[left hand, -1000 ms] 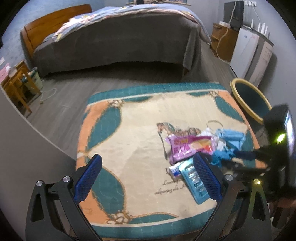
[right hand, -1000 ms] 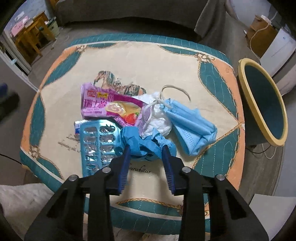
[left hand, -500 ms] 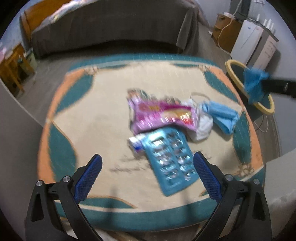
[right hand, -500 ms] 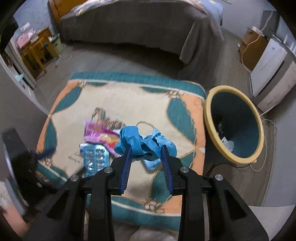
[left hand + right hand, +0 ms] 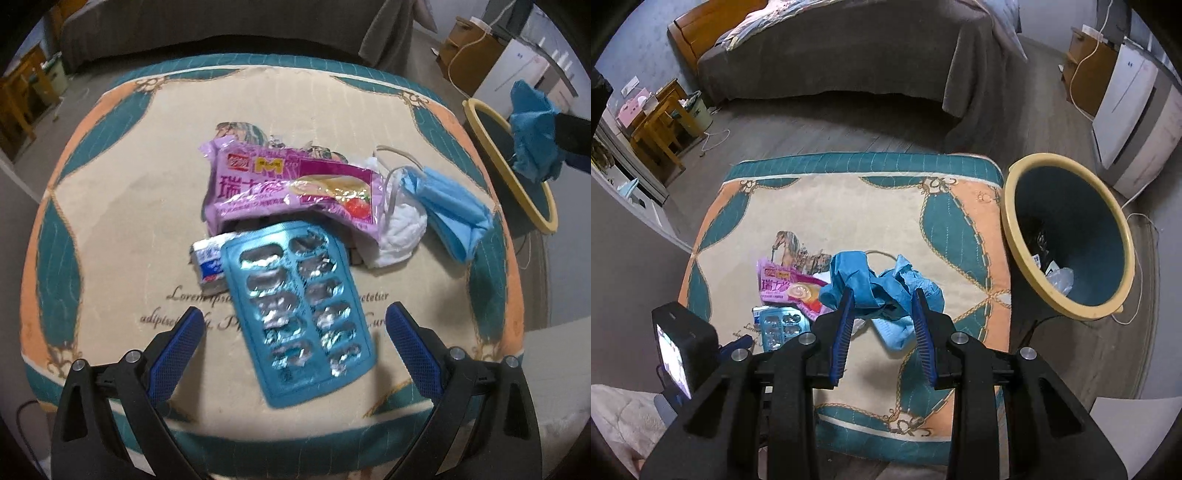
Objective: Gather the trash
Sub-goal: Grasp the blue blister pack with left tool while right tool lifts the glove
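While the left gripper (image 5: pixel 293 332) is hanging wide open and empty just above the near end of the teal blister pack (image 5: pixel 299 314), its 2 jaws are straddling that pack without touching it. Just beyond the pack, a small white sachet (image 5: pixel 207 264) and the purple snack wrapper (image 5: pixel 288 188) are lying partly over it, with a white tissue wad (image 5: pixel 402 230) and a blue face mask (image 5: pixel 452 214) farther right on the patterned cushion (image 5: pixel 122 206). Farther right still, the right gripper (image 5: pixel 882 321) is pinching a crumpled blue glove (image 5: pixel 875 284), lifted clear of the pack and short of the yellow-rimmed bin (image 5: pixel 1012 221). Loose folds are spilling past the pads, so letting go early could drop it outside the rim.
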`<state>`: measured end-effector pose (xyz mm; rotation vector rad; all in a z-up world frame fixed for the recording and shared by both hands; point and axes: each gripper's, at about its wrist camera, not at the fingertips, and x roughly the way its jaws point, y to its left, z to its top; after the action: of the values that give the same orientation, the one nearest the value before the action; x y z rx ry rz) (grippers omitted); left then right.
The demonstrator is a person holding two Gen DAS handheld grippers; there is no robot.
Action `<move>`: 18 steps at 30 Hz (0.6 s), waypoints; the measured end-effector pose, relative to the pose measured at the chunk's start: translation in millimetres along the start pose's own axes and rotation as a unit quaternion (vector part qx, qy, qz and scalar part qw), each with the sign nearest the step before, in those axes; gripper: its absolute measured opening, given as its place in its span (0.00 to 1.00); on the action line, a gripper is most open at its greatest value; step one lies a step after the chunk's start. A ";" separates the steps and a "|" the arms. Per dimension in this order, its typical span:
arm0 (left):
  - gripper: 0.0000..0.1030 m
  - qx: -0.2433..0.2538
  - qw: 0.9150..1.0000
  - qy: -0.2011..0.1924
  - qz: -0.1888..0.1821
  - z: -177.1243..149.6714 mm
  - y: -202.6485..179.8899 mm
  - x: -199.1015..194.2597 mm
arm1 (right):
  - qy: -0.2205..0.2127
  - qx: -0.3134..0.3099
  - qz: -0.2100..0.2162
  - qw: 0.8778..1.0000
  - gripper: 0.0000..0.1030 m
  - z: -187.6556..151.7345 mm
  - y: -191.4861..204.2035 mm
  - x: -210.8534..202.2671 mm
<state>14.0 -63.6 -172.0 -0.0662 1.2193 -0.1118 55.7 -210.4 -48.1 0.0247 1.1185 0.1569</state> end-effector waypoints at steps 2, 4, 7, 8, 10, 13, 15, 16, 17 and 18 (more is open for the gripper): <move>0.95 0.018 1.000 0.005 0.012 1.2 -6.8 5.3 | 0.001 0.001 -0.001 1.000 0.30 -0.1 -2.1 1.1; 0.93 0.042 0.999 0.009 0.034 0.7 -12.8 11.0 | 0.003 0.001 -0.002 1.000 0.30 0.0 -4.6 2.1; 0.82 0.068 0.997 -0.004 0.042 0.0 -17.4 10.5 | 0.003 0.004 -0.004 1.000 0.30 0.9 -8.6 2.4; 0.75 0.072 0.997 -0.008 0.041 0.6 -17.2 8.3 | 0.002 0.006 -0.004 1.000 0.30 1.5 -9.8 2.4; 0.70 0.073 0.997 -0.006 0.037 0.7 -14.9 6.4 | 0.001 0.008 -0.003 1.000 0.30 2.6 -11.0 2.6; 0.69 0.067 0.998 -0.002 0.018 -1.4 -8.6 2.5 | 0.005 0.009 -0.005 1.000 0.30 4.4 -11.3 6.6; 0.69 0.069 0.998 -0.006 0.015 -4.2 -5.9 -3.1 | 0.006 0.012 -0.004 1.000 0.30 6.3 -12.2 8.1; 0.69 0.072 0.997 -0.010 0.017 -6.4 -4.9 -7.4 | 0.004 0.015 -0.004 1.000 0.30 7.6 -12.6 7.6; 0.69 0.077 0.997 -0.015 0.020 -8.1 -6.2 -11.0 | 0.002 0.017 -0.003 1.000 0.30 8.6 -12.9 6.6; 0.69 0.084 0.996 -0.025 0.024 -7.7 -7.5 -17.4 | 0.000 0.019 -0.002 1.000 0.30 9.4 -13.1 5.2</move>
<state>0.5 -68.8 -157.6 0.1057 1.1568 -0.1695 67.9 -222.0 -49.9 0.0573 1.1213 0.1322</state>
